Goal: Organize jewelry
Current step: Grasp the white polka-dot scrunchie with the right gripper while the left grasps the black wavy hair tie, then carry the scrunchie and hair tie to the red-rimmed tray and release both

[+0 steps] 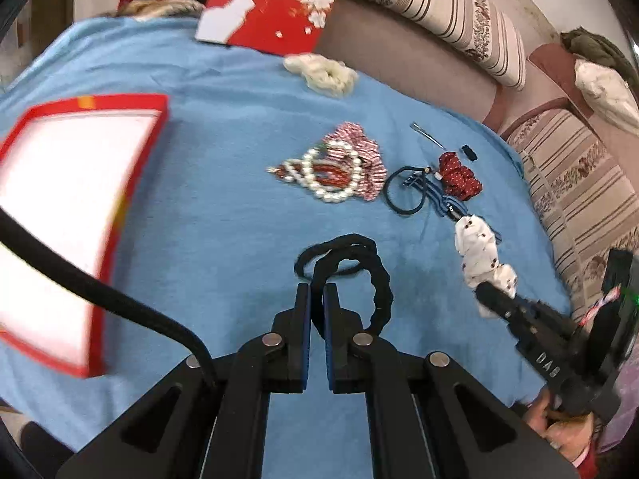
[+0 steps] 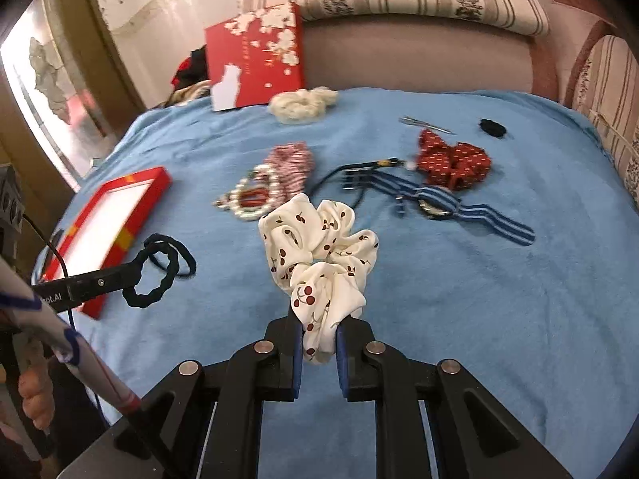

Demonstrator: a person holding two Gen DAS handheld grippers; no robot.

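The left gripper (image 1: 316, 299) has its fingers pinched on a black hair tie (image 1: 351, 267), lifted just above the blue blanket (image 1: 199, 199). The right gripper (image 2: 317, 327) has its fingers pinched on a white cherry-print scrunchie (image 2: 319, 247), also held up off the blanket. The open red box (image 1: 60, 219) lies at the left, and its white inside looks empty, so by the look of it the sorting has barely begun: two pieces are in hand, none stowed.

Left on the blanket, farther off, are a pearl bracelet (image 1: 331, 175) lying on a red-and-white striped scrunchie (image 1: 359, 151), a thin black hair loop (image 1: 403, 195), a blue striped band (image 2: 459, 203), a red dotted scrunchie (image 2: 455, 163), a metal hair clip (image 2: 427, 125), a small black piece (image 2: 493, 127) and a cream scrunchie (image 2: 303, 103). The red lid (image 2: 255, 68) leans at the far edge against the sofa. Nothing stands between the grippers and the box, though the left gripper's cable (image 1: 100, 299) crosses over its near part.
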